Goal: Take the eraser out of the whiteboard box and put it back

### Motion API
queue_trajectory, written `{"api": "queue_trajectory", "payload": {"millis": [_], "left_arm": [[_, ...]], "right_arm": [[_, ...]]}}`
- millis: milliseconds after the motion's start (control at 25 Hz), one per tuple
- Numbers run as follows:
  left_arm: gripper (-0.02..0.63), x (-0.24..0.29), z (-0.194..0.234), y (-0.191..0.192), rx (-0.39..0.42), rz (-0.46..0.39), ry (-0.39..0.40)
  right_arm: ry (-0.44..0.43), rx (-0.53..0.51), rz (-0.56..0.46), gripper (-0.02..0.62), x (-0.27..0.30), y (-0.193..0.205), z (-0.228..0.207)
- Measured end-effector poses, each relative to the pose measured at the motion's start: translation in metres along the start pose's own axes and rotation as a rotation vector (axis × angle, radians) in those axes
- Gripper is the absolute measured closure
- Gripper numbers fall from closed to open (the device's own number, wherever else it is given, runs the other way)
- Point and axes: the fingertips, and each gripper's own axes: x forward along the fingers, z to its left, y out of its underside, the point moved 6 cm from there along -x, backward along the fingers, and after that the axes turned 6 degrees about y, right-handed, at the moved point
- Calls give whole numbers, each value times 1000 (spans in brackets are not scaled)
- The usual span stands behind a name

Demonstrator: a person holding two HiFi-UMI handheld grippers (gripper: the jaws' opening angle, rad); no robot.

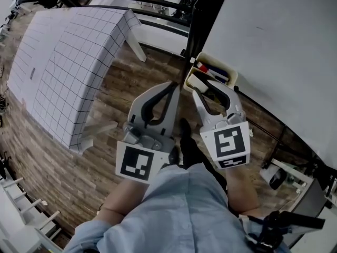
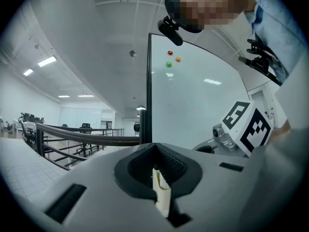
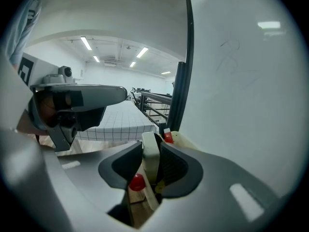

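The right gripper [image 1: 202, 91] tilts downward so that its fingers [image 3: 174, 166] reach into the mouth of the whiteboard box [image 1: 230, 77], the cream tray hung at the foot of the whiteboard [image 1: 274, 41]. The board closes off the far side, so coming in from above and in front looks like the only free way in. Between those fingers stands a pale flat slab, which I take for the eraser [image 3: 149, 146]. It is on edge with its broad faces toward the two black pads and fills the gap, so the fingers are clamped on it. Gripping it across its thin side probably suits the narrow tray. A red marker cap [image 3: 136, 181] shows just below the fingers and another red marker [image 3: 168, 137] just beyond them, so the eraser is at the box among the pens, not carried clear. I cannot tell whether it is coming out or going back. The left gripper [image 1: 171, 86] hangs just left of the right fingers over the wooden floor [image 1: 118, 80], clear of the box. Its own fingers [image 2: 171, 166] are closed together, with only a thin cream sliver low in the seam that I cannot identify. It seems parked there to stay out of the way.
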Motion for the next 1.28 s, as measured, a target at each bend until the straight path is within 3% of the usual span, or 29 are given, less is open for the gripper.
{"api": "queue_trajectory", "payload": {"millis": [800,1160,1280], "left_arm": [[607,-52,-47,-49,94,-119,52],[607,-83,-64,-68,168,-156,49],[607,-89,-65,-69,151,-163,62]], "right_arm": [[136,21,-284,483,-110,-55,3],[167,-2,-326,483,-142,-63,24],[167,-7,-323,483,-144,-64,29]]}}
